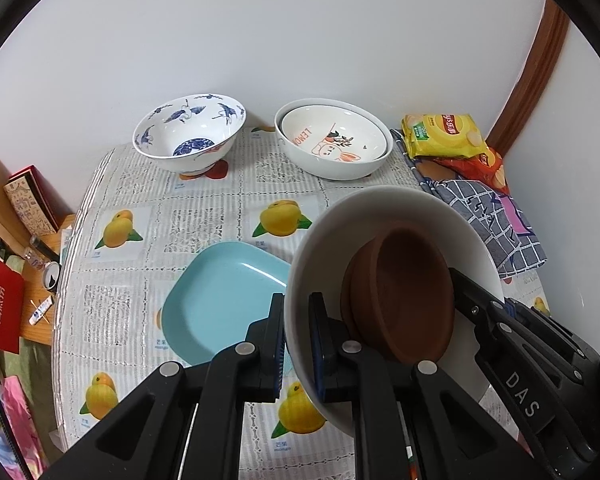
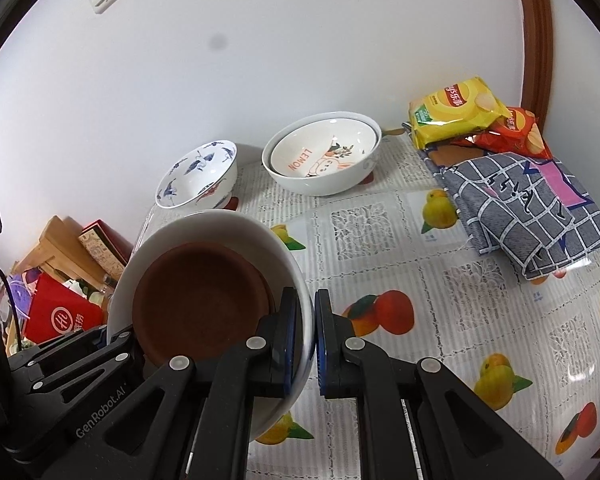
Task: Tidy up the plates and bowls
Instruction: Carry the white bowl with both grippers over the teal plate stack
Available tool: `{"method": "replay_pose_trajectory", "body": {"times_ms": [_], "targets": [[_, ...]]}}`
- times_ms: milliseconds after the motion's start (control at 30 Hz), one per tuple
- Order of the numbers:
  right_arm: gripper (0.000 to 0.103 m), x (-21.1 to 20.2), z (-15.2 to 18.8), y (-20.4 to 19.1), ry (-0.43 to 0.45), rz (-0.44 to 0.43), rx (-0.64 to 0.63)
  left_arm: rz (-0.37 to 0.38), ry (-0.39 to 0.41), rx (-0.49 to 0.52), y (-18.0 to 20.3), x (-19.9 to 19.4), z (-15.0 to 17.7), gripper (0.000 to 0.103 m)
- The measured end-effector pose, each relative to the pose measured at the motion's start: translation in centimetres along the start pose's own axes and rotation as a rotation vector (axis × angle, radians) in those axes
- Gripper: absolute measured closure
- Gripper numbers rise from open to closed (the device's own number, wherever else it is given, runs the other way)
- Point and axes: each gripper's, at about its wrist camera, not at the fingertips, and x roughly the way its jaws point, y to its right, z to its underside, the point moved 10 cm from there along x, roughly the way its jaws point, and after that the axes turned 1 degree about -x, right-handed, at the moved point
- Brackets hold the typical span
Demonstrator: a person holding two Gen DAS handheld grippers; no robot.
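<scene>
Both grippers hold one large white bowl above the table, with brown dishes nested inside. My left gripper is shut on the bowl's left rim. My right gripper is shut on its right rim; the brown dishes show there too. A light blue square plate lies on the table under the left gripper. A blue-and-white crane bowl stands at the back left. A white bowl holding a "LEMON" bowl stands at the back centre.
Yellow and red chip bags and a folded checked cloth lie at the back right by the wall. The fruit-print tablecloth covers the table. Boxes and a red bag sit beyond the left table edge.
</scene>
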Motion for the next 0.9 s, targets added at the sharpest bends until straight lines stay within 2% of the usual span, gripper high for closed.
{"method": "replay_pose_trajectory", "body": {"times_ms": [900], "targets": [[0.094, 1.9, 0.0, -3.4, -0.021, -0.035, -0.034, -0.027, -0.005, -0.047, -3.8, 0.1, -0.2, 0.092]]}}
